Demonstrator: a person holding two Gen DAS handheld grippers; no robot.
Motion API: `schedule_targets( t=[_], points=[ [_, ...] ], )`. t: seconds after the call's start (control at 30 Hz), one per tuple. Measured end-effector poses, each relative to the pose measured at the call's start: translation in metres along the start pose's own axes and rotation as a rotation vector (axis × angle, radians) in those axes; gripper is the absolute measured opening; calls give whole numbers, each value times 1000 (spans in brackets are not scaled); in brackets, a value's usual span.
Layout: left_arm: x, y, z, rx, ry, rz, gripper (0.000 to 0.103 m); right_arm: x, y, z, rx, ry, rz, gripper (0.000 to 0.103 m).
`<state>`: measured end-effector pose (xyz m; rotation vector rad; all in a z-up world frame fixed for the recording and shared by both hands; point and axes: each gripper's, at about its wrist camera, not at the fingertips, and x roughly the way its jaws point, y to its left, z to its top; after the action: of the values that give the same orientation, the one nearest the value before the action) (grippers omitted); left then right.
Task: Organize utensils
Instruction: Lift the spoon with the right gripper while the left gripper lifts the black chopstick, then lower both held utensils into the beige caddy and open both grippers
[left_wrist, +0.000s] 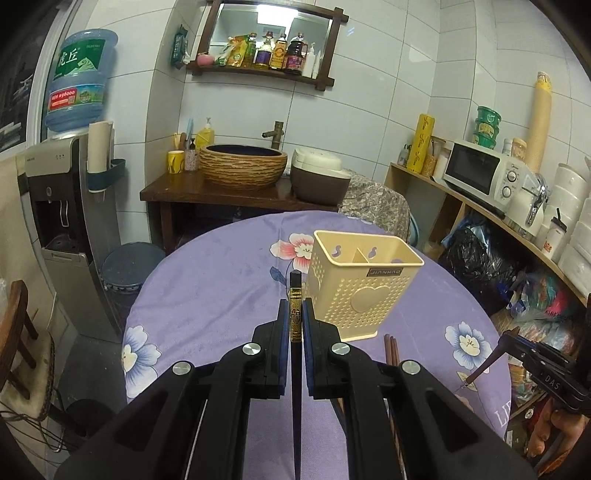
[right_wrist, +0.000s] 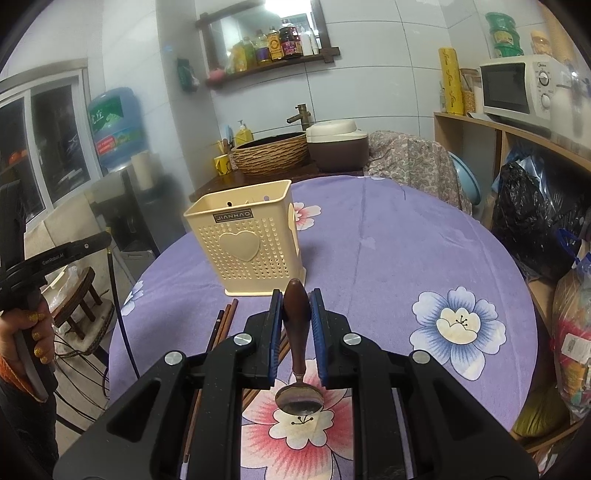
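Observation:
A cream plastic utensil holder (left_wrist: 360, 284) with two compartments and a heart on its front stands on the round purple table (left_wrist: 207, 280). My left gripper (left_wrist: 295, 306) is shut on a black chopstick (left_wrist: 295, 295) with gold bands, held just left of the holder (right_wrist: 245, 236) and above the table. My right gripper (right_wrist: 296, 295) is shut on the handle of a brown wooden spoon (right_wrist: 297, 321), whose bowl hangs down over the cloth (right_wrist: 388, 236) in front of the holder. Several brown chopsticks (right_wrist: 221, 325) lie on the table by the holder's front; in the left wrist view these chopsticks (left_wrist: 391, 349) show beside my finger.
A sink counter (left_wrist: 236, 184) with a woven basin and a rice cooker (left_wrist: 317, 177) stands behind the table. A water dispenser (left_wrist: 62, 206) is at the left, a shelf with a microwave (left_wrist: 484, 170) at the right. A small wooden stool (right_wrist: 77, 299) sits left of the table.

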<state>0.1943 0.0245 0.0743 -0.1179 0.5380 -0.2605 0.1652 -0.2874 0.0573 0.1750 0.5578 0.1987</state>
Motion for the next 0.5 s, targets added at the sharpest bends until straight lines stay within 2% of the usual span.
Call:
schedule_targets(
  t=[0.13, 0.27, 0.4, 0.5],
  points=[
    [-6, 3, 17, -4, -22, -16, 8, -2, -1, 10, 4, -7, 25, 16],
    [-17, 0, 42, 14, -64, -30, 8, -5, 5, 38, -21, -33, 51, 16],
    [-26, -6, 85, 11, -107, -84, 8, -9, 17, 82, -69, -88, 58, 16],
    [-32, -15, 118, 14, -158, -96, 8, -11, 26, 125, -72, -141, 73, 16]
  ],
)
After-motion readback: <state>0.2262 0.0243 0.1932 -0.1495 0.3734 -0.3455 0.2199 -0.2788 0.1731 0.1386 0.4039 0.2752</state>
